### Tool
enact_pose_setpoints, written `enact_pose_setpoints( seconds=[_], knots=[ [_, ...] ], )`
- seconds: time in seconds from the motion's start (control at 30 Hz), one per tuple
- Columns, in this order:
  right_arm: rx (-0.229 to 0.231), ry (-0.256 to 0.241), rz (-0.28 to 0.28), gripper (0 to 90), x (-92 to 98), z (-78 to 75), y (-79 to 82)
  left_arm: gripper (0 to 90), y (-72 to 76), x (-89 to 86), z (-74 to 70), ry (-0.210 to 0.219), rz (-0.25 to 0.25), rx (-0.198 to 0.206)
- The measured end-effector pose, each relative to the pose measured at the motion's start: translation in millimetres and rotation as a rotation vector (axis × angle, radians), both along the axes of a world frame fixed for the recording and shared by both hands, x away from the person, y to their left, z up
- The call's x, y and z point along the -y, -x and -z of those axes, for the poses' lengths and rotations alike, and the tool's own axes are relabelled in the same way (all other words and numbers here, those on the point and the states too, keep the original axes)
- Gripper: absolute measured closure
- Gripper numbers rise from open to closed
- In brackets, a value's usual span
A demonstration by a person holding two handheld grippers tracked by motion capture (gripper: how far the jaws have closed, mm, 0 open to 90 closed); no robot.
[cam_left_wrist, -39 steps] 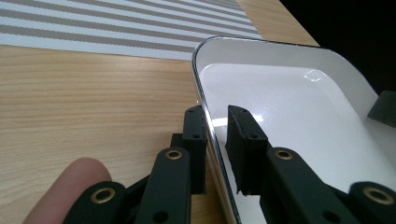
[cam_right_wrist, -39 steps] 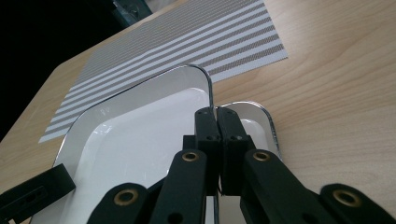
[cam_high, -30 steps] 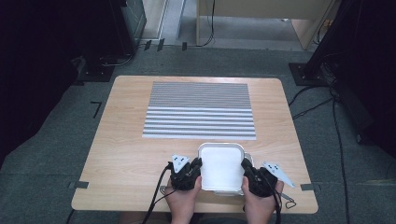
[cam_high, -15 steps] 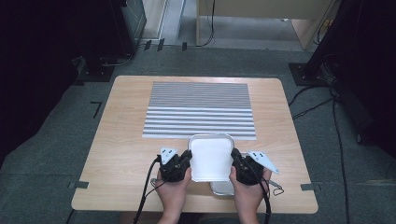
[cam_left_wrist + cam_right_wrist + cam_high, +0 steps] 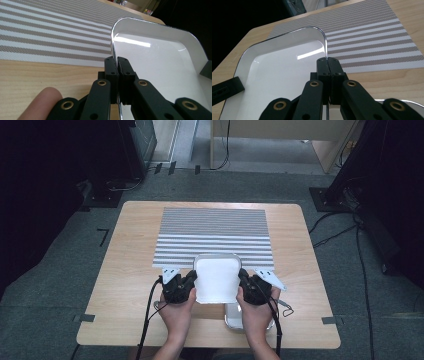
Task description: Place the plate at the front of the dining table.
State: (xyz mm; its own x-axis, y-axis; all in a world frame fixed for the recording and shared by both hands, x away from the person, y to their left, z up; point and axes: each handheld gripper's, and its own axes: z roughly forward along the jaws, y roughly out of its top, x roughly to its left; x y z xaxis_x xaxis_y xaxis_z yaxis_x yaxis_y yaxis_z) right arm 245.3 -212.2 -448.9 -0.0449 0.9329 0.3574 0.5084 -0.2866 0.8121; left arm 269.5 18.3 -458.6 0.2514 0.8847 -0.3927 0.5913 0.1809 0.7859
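A white rectangular tray (image 5: 216, 279) hangs just above the table, its far end over the near edge of a grey-and-white striped placemat (image 5: 215, 230). My left gripper (image 5: 192, 282) is shut on the tray's left rim. In the left gripper view the jaws (image 5: 116, 62) pinch that thin rim, with the tray's glossy inside (image 5: 155, 57) to their right. My right gripper (image 5: 241, 281) is shut on the right rim. Its own view shows the jaws (image 5: 327, 62) clamped on the edge, the tray (image 5: 282, 72) to their left and the placemat (image 5: 367, 35) beyond.
A second, silver-rimmed tray (image 5: 232, 320) lies on the wooden table (image 5: 130, 270) near the front edge, partly under the held tray and the right hand. Dark equipment and cables stand on the floor around the table.
Both grippers have carried the white tray away from the person toward the placemat. This has uncovered the second tray lying beneath it.
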Motion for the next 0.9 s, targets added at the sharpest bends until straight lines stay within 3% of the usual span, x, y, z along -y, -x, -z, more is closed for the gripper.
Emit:
enact_pose_setpoints(
  seconds=[0.4, 0.7, 0.9],
  knots=[
    [0.011, 0.027, -0.018, 90.0, -8.8, -11.1, -29.2, 88.7, -27.7, -8.9, -6.3, 0.014, -0.002, 0.011],
    [-0.024, 0.012, -0.045, 90.0, -10.6, -9.7, -58.6, 89.1, -53.1, -12.6, -5.9, 0.005, -0.019, -0.007],
    [-0.015, 0.02, -0.059, 90.0, -11.3, -7.1, -75.4, 89.4, -69.7, -13.3, -4.3, 0.01, -0.029, -0.023]
  ],
)
